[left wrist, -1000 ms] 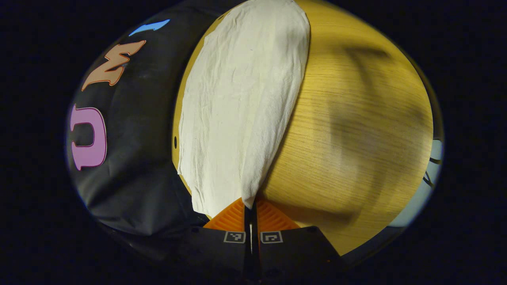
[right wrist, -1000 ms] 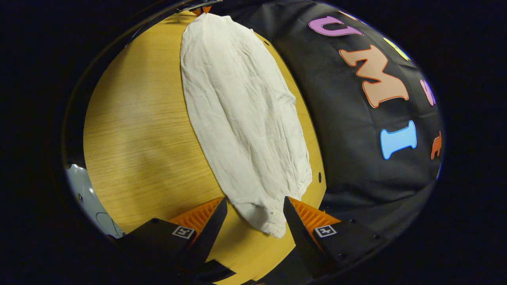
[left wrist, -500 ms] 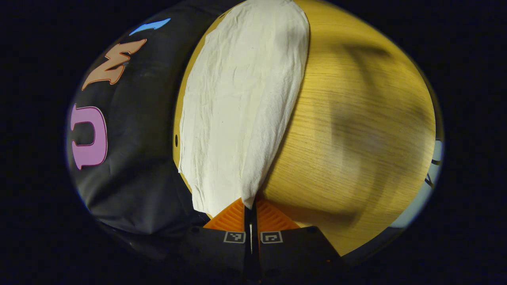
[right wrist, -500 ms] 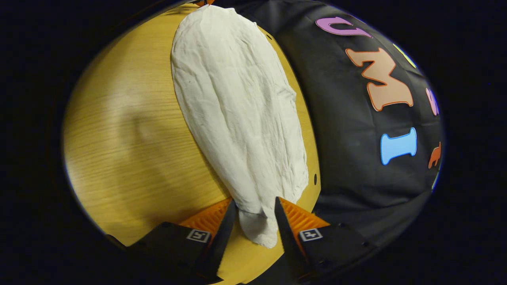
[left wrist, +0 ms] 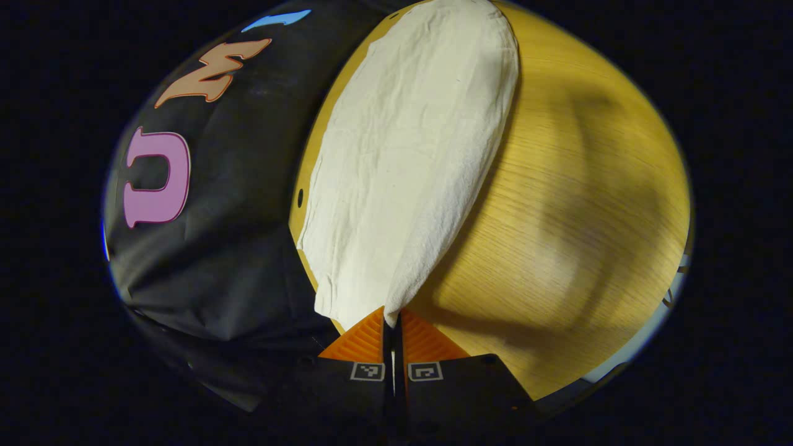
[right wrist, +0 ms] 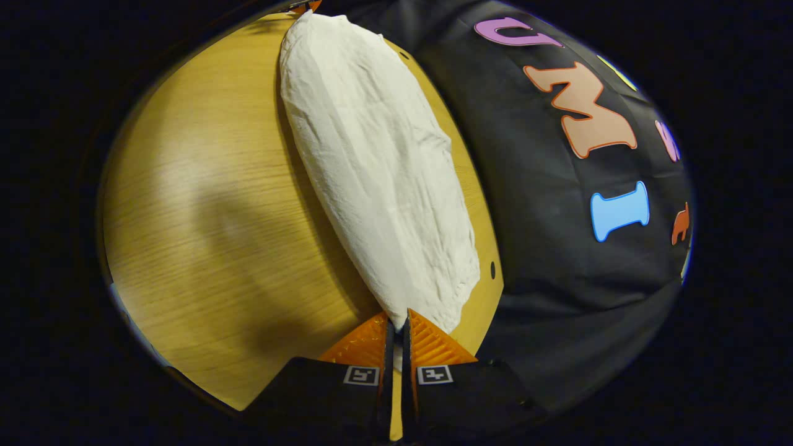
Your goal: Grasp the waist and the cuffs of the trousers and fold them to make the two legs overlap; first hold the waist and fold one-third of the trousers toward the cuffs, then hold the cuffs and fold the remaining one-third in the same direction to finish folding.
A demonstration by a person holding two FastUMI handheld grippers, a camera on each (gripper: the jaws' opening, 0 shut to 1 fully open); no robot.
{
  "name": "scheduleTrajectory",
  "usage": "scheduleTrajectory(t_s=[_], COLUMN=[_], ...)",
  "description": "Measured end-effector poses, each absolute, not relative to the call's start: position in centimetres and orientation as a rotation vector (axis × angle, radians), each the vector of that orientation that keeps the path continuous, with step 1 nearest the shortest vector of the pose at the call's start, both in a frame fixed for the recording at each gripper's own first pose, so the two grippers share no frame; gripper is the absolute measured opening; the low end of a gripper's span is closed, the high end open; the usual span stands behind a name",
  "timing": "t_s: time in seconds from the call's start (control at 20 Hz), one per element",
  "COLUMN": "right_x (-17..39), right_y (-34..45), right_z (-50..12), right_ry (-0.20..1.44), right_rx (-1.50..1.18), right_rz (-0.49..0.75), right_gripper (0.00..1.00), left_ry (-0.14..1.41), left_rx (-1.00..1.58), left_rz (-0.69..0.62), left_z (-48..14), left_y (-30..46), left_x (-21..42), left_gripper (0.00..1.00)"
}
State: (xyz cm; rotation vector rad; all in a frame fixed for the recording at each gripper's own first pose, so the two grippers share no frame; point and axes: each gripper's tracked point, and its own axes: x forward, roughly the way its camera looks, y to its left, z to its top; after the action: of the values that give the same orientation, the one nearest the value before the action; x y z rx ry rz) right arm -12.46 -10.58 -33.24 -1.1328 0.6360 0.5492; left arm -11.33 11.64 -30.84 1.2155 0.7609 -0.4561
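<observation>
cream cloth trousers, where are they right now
The cream cloth trousers lie lengthwise along the wooden table's far edge beside the black cloth wall, one end pinched by the right gripper, the other by the left gripper.

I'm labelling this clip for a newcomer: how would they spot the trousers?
Find the wooden table in front of the black cloth wall. The trousers are the long, pale, wrinkled cloth lying along its edge beside that wall, pinched at each end by closed jaws.
</observation>
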Motion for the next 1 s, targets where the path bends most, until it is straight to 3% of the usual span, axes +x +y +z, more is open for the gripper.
scheduleTrajectory(t_s=[0.55,1.0], right_x=[-6.1,-0.2], right_y=[-10.5,-9.7], right_z=[-28.8,-26.0], right_ry=[0.494,0.5], right_rx=[-1.033,-0.969], right_rz=[0.491,0.324], right_gripper=[0.08,0.08], left_ry=[0.691,0.573], left_rx=[1.198,1.102], left_rz=[-0.241,-0.169], left_z=[-23.4,-20.4], left_y=[11.2,10.4], left_x=[-4.4,3.3], left_gripper=[0.0,0.0])
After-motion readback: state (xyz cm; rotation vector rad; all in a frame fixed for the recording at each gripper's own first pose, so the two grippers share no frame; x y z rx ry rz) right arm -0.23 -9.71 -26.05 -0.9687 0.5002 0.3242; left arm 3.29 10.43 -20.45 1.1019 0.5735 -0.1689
